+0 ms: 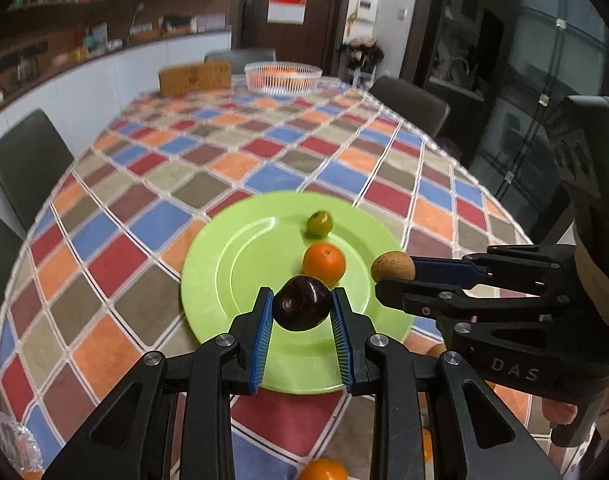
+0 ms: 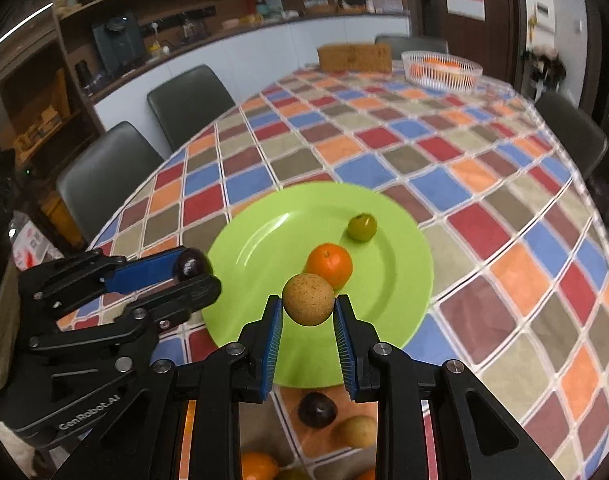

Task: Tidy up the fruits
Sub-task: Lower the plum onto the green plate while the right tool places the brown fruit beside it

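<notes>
**Two fruits poised over the plate**

Checkered cloth covers the table [image 1: 152,184], where a glossy green plate [image 1: 224,280] holds an orange [image 1: 324,263] and a small green fruit [image 1: 319,223]. Left gripper [image 1: 302,308] pinches a smooth dark plum [image 1: 301,307]; right gripper [image 2: 309,307] pinches a rough tan fruit [image 2: 308,299]. Both are round, so lowering them onto the flat centre before release should limit rolling.

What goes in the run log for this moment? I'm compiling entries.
left gripper: shut on dark plum | right gripper: shut on brown fruit | green plate: orange, green fruit
</notes>
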The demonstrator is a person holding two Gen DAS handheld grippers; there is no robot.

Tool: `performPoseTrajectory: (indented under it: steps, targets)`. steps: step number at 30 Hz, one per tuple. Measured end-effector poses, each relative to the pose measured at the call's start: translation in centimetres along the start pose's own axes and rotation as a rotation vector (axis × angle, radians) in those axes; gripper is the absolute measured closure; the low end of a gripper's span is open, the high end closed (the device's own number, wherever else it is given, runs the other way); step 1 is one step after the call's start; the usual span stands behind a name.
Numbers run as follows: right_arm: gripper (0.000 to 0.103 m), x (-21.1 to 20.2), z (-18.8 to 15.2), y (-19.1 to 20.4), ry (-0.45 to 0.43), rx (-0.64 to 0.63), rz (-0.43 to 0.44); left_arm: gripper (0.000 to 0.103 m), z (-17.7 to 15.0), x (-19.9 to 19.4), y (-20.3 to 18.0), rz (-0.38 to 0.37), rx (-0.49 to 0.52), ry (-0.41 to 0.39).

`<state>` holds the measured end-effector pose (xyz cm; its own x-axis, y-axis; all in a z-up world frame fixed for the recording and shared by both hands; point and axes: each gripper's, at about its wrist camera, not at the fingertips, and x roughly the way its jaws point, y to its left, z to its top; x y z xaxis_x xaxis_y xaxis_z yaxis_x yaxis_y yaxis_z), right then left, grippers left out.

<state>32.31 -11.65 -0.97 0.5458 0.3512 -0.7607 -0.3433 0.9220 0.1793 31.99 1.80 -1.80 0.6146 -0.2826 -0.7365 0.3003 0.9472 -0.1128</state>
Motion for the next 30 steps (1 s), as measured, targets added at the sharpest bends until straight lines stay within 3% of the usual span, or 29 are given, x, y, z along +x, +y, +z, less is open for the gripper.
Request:
performPoseTrajectory:
  steps: [7, 15, 22, 30]
  targets:
    - [0.076, 3.3, 0.5, -1.5, 0.093, 0.049, -0.002, 0.074, 0.5, 3.6, 1.3, -0.008, -0.035, 0.093]
    - [0.076, 4.7, 0.8, -2.3, 0.127, 0.072, -0.014, 0.074, 0.7, 5.3, 1.3, 0.004, -0.017, 0.128]
    - [0.071, 4.8, 0.6, -2.6, 0.124, 0.081, -0.037, 0.068, 0.5, 4.6, 1.3, 0.025, -0.020, 0.114]
    - [0.069, 1.6, 0.2, -1.9, 0.053, 0.063, -0.048, 0.063, 0.0, 0.5, 0.5, 0.063, -0.015, 0.039]
